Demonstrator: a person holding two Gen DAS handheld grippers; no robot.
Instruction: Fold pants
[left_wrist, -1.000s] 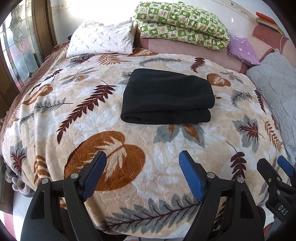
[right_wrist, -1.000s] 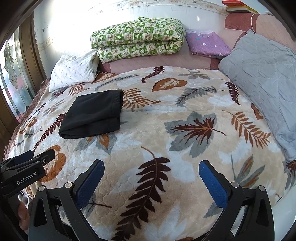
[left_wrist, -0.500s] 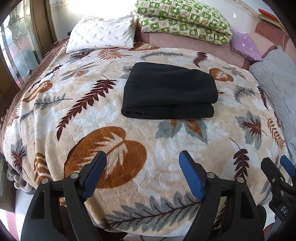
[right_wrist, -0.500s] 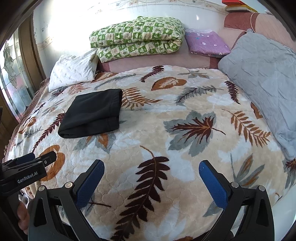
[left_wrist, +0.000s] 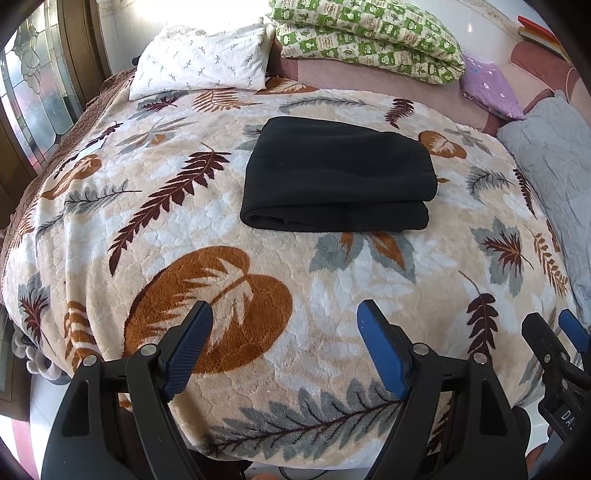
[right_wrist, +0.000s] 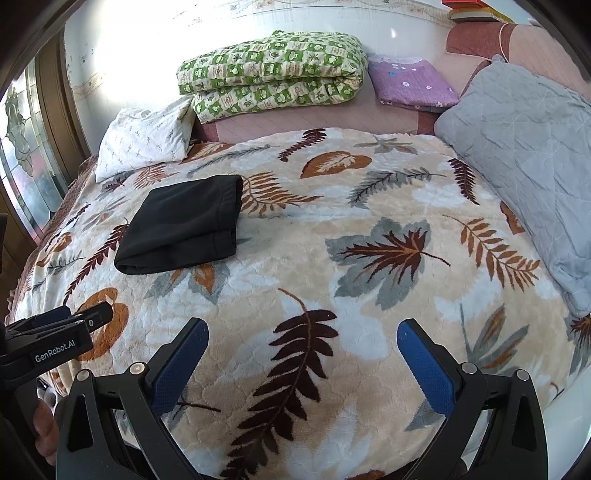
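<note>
Pants (left_wrist: 336, 177): folded black stack lying mid-bed on leaf-print blanket (left_wrist: 229, 206), bare blanket on every side.
Left gripper (left_wrist: 284, 317): jaws wide, empty, above blanket's near edge.
Right gripper (right_wrist: 301, 332): jaws wide, empty, well apart from pants.
Far edge: white pillow (left_wrist: 199, 59), green quilt (right_wrist: 269, 77).

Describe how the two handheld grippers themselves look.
Both alike: the left gripper and right gripper have black plastic arms with silver rivets and jaws faced with blue textured pads. White "GenRobot.AI" lettering marks the left one's side.
</note>
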